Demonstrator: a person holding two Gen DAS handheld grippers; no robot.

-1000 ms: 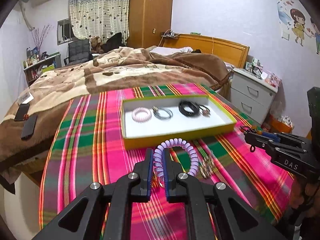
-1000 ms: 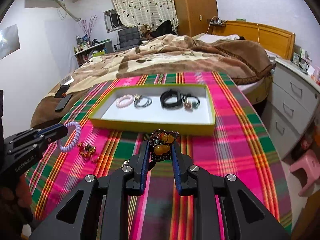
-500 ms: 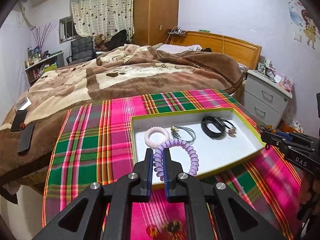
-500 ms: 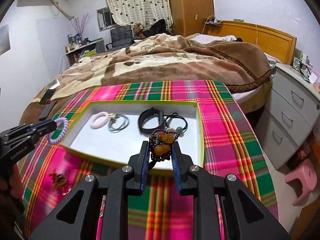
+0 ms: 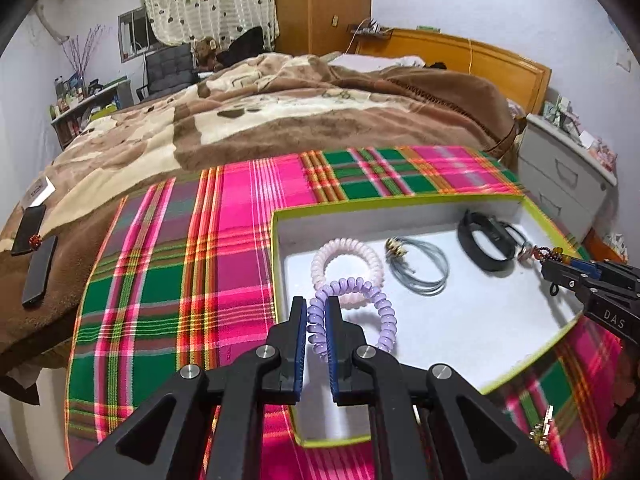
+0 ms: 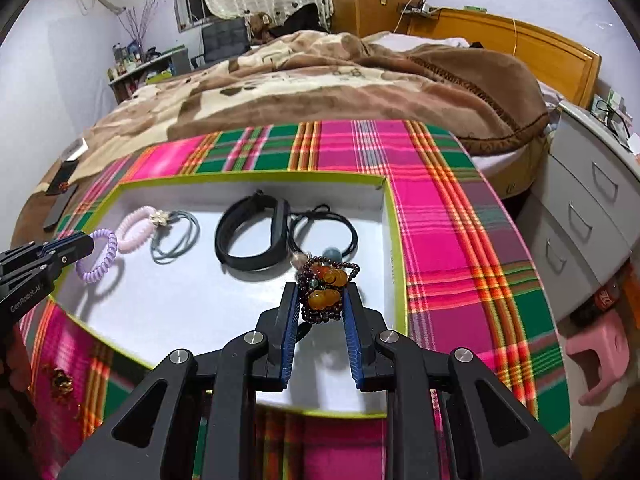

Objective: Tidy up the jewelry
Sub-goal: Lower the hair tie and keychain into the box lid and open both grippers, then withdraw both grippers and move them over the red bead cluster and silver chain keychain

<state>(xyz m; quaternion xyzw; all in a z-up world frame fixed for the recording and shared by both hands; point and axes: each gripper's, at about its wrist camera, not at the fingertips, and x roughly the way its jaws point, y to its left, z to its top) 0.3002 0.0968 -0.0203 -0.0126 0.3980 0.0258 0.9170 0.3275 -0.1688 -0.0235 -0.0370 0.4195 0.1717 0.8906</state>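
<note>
A white tray with a yellow-green rim (image 5: 500, 382) (image 6: 394, 264) lies on the plaid cloth. In it lie a pink coil band (image 5: 346, 254) (image 6: 136, 232), a grey hair tie (image 5: 420, 268) (image 6: 176, 236), a black strap bracelet (image 5: 482, 240) (image 6: 250, 236) and a black cord loop (image 6: 324, 228). My left gripper (image 5: 317, 320) (image 6: 82, 246) is shut on a purple coil band (image 5: 384, 312) (image 6: 100, 258), held above the tray's left part. My right gripper (image 6: 322, 304) (image 5: 554, 270) is shut on a dark beaded bracelet with amber beads (image 6: 326, 292), above the tray's right part.
The pink-green plaid cloth (image 5: 168, 272) covers the bed end, with a brown blanket (image 5: 280, 112) behind. Gold jewelry (image 6: 60, 382) (image 5: 542, 434) lies on the cloth in front of the tray. Two phones (image 5: 36, 268) lie at the left. A white nightstand (image 6: 592, 208) stands at the right.
Both grippers have moved forward with their pieces, from above the cloth in front of the tray to above the tray's white floor. The gold jewelry on the cloth now lies behind them.
</note>
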